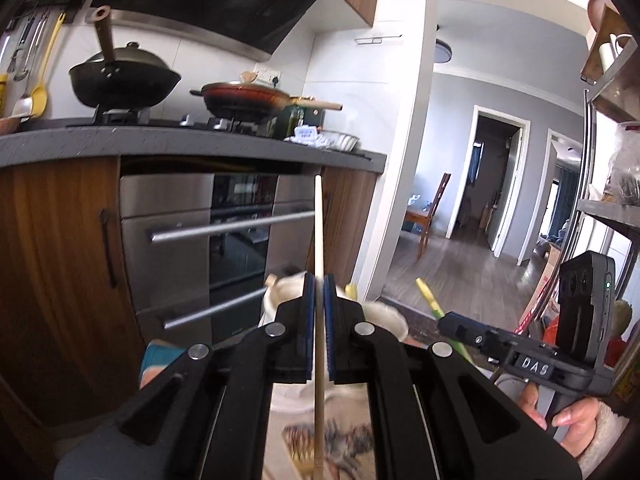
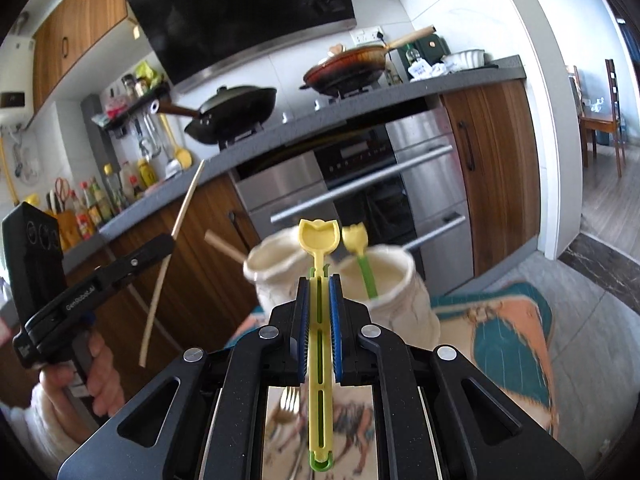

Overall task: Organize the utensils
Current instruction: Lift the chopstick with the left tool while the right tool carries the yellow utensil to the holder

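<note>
The left tool (image 1: 319,280) has its blue-padded jaws pressed together on a slim pale wooden chopstick (image 1: 319,224), which stands nearly upright through the pads, its upper end above them and its lower end trailing below. The right tool (image 2: 319,280) is pinching a yellow plastic utensil with a slotted handle and a tulip-shaped head (image 2: 317,236), gripped along the handle with the head poking out ahead. Just beyond both tools sits a cream ceramic two-compartment utensil holder (image 2: 392,300); its right compartment holds a green-stemmed utensil with a yellow tulip head (image 2: 362,258), and a tan wooden handle (image 2: 224,246) leans out of the left one. The holder appears to rest on a surface with a patterned teal and orange mat (image 2: 516,332), though blur hides the contact. Judging from this, each piece is poised above its compartment, and the risks lie in the lowering. The chopstick is held at a single narrow point, so a bump on the holder's rim could pivot it in the pads and send it outside. The two tools are near each other, so descending together invites a collision, and a nudge could tip the holder.
</note>
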Demonstrator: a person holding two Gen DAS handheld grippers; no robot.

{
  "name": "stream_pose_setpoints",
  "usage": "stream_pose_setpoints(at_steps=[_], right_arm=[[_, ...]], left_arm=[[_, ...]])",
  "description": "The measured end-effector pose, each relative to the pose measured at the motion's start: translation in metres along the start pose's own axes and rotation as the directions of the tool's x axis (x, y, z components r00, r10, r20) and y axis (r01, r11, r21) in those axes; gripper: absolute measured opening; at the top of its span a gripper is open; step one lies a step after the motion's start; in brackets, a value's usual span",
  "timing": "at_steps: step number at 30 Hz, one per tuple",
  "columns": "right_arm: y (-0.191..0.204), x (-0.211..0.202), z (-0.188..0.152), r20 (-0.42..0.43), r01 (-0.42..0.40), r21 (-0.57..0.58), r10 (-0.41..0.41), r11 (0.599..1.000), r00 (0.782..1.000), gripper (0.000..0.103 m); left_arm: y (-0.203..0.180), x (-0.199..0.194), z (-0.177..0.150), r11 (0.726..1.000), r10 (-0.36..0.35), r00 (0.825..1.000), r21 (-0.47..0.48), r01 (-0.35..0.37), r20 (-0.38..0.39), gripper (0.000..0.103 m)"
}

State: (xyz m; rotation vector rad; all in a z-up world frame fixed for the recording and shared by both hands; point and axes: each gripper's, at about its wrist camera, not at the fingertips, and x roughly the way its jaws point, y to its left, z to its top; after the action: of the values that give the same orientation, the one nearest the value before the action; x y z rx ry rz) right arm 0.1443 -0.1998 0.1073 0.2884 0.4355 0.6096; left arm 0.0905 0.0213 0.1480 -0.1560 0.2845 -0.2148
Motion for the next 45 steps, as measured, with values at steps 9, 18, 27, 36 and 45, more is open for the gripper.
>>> stream_pose_setpoints(at_steps=[9, 18, 27, 36, 45], right_arm=[[-0.010, 0.034, 0.026, 0.085, 0.004, 0.019, -0.006, 1.000, 0.996, 0.011], [-0.040, 0.076, 0.032, 0.134, 0.031, 0.096, -0.044, 0.995, 0.990, 0.011], [-0.048, 0.089, 0.032, 0.171, 0.044, 0.123, -0.065, 0.991, 0.983, 0.011], [-0.034, 0.102, 0.020, 0.144, 0.120, 0.023, -0.122, 0.992, 0.982, 0.011], [-0.028, 0.082, 0.006, 0.145, 0.181, -0.038, -0.173, 0.983, 0.974, 0.011]], left_arm=[[-0.011, 0.040, 0.029, 0.999, 0.013, 0.994, 0.035, -0.017, 0.105, 0.004], [-0.015, 0.095, 0.033, 0.995, 0.076, 0.991, 0.055, -0.083, 0.114, 0.004], [-0.014, 0.115, 0.023, 0.984, 0.141, 0.977, 0.090, -0.157, 0.158, 0.004], [-0.019, 0.115, 0.012, 0.978, 0.143, 0.977, 0.127, -0.164, 0.161, 0.004], [-0.032, 0.096, -0.002, 0.955, 0.146, 0.962, 0.223, -0.198, 0.229, 0.004]])
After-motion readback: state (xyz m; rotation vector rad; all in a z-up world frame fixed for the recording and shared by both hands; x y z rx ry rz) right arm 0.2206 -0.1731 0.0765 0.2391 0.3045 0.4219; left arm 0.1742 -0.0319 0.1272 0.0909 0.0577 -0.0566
